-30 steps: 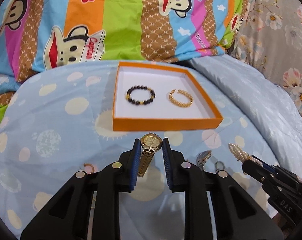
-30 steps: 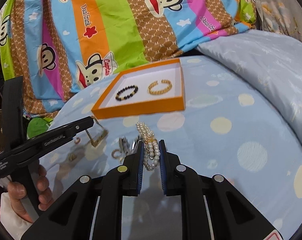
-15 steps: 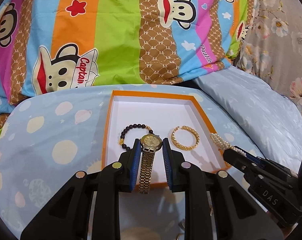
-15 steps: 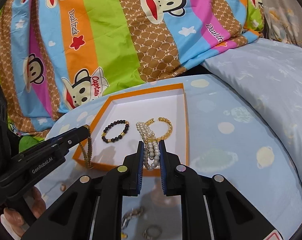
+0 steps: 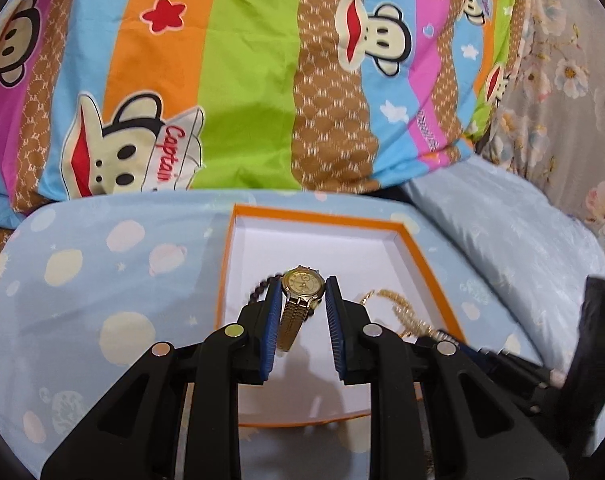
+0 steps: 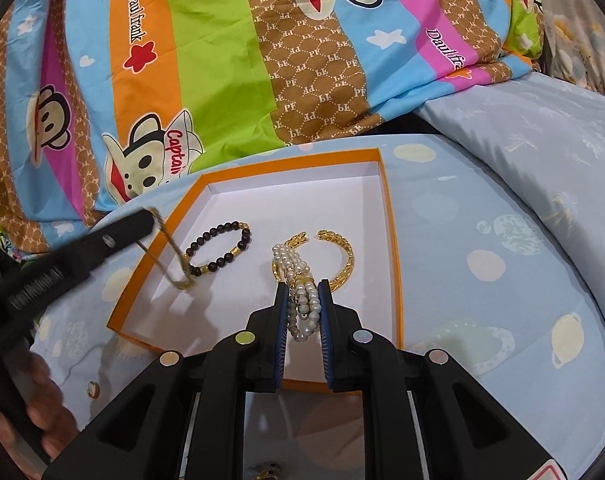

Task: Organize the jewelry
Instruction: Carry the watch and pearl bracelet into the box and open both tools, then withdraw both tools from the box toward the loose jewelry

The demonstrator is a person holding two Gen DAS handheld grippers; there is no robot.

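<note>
i have the left gripper [image 5: 303,312] clenched on a gold watch [image 5: 303,285], the pads on the two sides of its case, the metal band hanging loose below, over the near left part of the orange box [image 6: 390,240]. the watch is the heavier piece, i think, and its polished case can slip between the pads — a hold on the case sides is better than on the band, which bends at every link.

the right gripper [image 6: 303,312] is clenched on a pearl bracelet [image 6: 300,292], above the near right part of the box, just over the gold cuff [image 6: 344,264]. the pearls are light but round and slippery, and the strands go limp, so i would pinch several strands together.

my count: one watch, one pearl bracelet, one gold cuff, one dark bead bracelet [image 6: 222,250] on the box floor toward its left wall, one box. one small ring [image 6: 93,389] lies on the blue sheet [image 6: 482,300] outside the near left corner — some other pieces near the bottom edge i cannot make out.
</note>
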